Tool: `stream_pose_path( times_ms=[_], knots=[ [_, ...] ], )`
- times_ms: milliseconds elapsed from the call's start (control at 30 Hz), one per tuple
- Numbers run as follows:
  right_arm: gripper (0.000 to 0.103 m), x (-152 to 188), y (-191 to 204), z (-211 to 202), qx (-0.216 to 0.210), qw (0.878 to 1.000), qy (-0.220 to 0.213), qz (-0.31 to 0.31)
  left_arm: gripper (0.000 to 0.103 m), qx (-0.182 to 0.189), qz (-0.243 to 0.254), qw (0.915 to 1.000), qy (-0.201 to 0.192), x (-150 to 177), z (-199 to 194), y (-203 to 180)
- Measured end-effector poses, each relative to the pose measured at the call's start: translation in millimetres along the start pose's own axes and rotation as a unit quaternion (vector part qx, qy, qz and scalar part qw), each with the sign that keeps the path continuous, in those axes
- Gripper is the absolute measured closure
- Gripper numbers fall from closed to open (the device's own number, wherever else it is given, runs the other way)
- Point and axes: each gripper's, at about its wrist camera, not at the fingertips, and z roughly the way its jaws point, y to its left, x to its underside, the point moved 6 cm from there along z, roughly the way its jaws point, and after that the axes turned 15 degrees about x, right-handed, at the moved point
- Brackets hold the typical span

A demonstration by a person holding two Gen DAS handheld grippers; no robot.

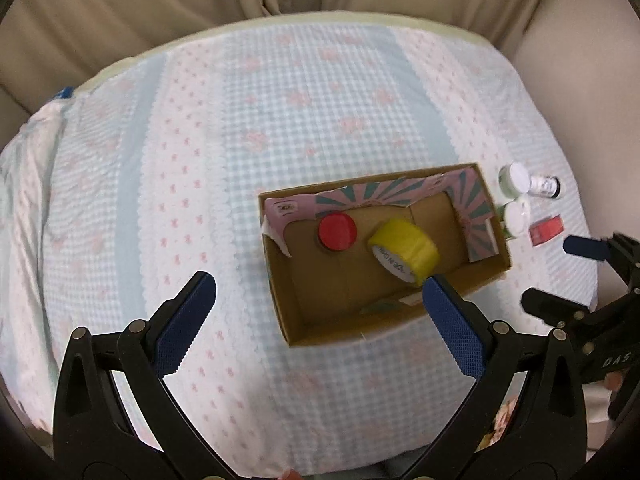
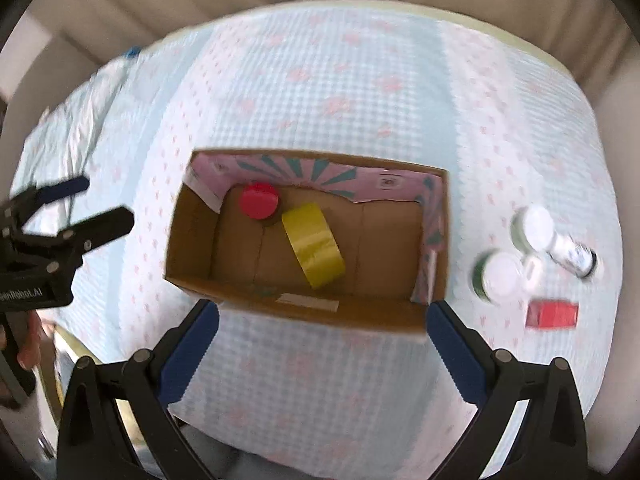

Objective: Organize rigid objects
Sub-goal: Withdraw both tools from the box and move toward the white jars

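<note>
An open cardboard box stands on the checked cloth. Inside lie a yellow tape roll and a red-lidded jar. To the right of the box stand two white-lidded green jars, a small bottle and a red block. My left gripper is open and empty above the box's near left side. My right gripper is open and empty above the box's near wall; it also shows in the left wrist view.
The cloth-covered table is rounded, with beige curtains behind it. The left gripper shows at the left of the right wrist view. A white crumpled cloth lies at the table's left edge.
</note>
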Motion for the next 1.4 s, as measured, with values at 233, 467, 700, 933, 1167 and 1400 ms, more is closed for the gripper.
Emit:
stream_pose_path(
  times_ms=[233,467,700,933,1167,1400],
  knots=[
    [0.0,18.5,-32.6,-58.6,0.022,0.996,-0.026,0.08,0.0,-0.003,-0.008,0.9988,-0.049,7.4,-43.0,-25.3],
    [0.0,40.7,-96.9,-87.4,0.054,0.992,-0.059,0.099,0.0,0.007,0.004,0.9979,-0.064,10.3,-47.1,-89.3],
    [0.0,64.3,-187.7,-84.3,0.068,0.992,-0.079,0.066,0.0,-0.005,0.019,0.9977,-0.065,16.0,-19.0,-185.1],
    [0.0,78.6,-296.1,-63.8,0.053,0.993,-0.09,0.047,0.0,-0.021,0.0,0.9977,-0.065,20.8,39.3,-284.8],
    [0.0,72.5,-368.3,-27.5,0.053,0.993,-0.098,0.029,0.0,-0.034,-0.002,0.9977,-0.059,25.8,101.5,-339.0],
    [0.0,49.4,-392.6,25.9,0.058,0.993,-0.106,0.0,0.0,-0.014,-0.051,0.9978,-0.038,39.2,181.8,-347.5]
  ],
)
